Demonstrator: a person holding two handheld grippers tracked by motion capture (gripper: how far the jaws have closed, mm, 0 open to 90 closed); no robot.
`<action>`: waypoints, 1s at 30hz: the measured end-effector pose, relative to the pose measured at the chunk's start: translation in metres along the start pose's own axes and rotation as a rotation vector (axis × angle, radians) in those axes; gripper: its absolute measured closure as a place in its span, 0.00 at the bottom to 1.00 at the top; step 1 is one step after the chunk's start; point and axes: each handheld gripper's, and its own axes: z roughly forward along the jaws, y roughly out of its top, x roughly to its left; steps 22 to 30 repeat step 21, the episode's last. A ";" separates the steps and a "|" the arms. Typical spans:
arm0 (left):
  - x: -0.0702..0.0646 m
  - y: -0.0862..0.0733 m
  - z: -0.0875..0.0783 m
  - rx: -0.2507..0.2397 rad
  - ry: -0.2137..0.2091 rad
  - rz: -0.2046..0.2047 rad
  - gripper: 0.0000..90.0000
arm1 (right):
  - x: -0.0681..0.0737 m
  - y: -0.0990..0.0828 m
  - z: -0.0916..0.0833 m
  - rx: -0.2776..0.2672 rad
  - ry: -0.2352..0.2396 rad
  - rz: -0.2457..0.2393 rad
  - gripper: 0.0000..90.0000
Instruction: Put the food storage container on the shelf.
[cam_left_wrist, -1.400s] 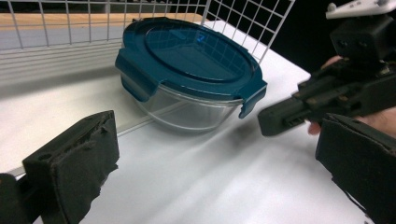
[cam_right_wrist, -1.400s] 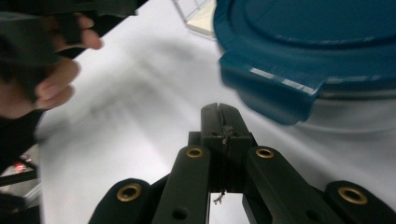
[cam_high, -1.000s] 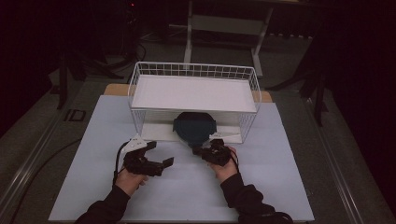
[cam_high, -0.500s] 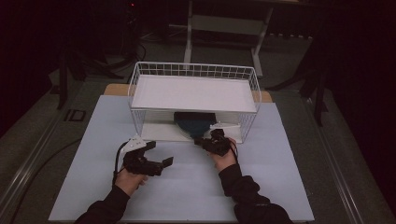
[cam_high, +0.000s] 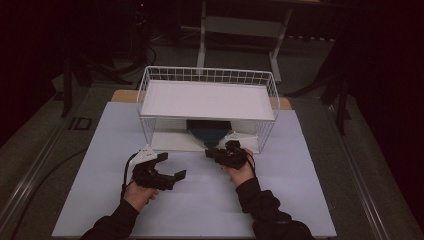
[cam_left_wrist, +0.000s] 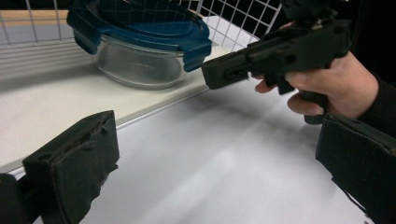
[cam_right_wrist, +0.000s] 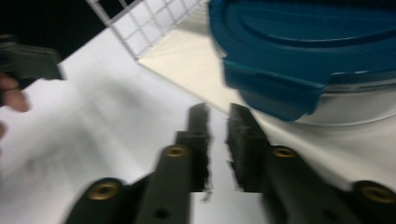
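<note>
Under wire rack (cam_high: 207, 80): blue-lidded container (cam_right_wrist: 308, 51); right tool (cam_right_wrist: 217, 122) slightly parted, just been opening, empty; left tool (cam_left_wrist: 205, 154) wide, empty.

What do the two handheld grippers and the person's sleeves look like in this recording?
Both grippers are black, blocky, pistol-grip tools. The left gripper carries a pale grey three-cornered plate on top and trails a black cable looping beside the hand. Its fingers are thick, rectangular, rough-edged black foam pads. The right gripper has black arms with brass-coloured rivets, seen in the right gripper view. The person wears dark long sleeves.
</note>
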 end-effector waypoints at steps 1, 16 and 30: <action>-0.001 0.000 0.000 -0.001 -0.004 0.002 0.00 | 0.002 -0.001 -0.002 -0.002 0.003 -0.007 0.76; -0.017 -0.003 -0.005 -0.009 -0.051 0.068 0.00 | 0.015 -0.039 -0.065 -0.090 0.057 -0.043 0.20; -0.018 -0.004 -0.005 -0.007 -0.052 0.077 0.00 | 0.013 -0.051 -0.074 -0.069 0.045 -0.063 0.20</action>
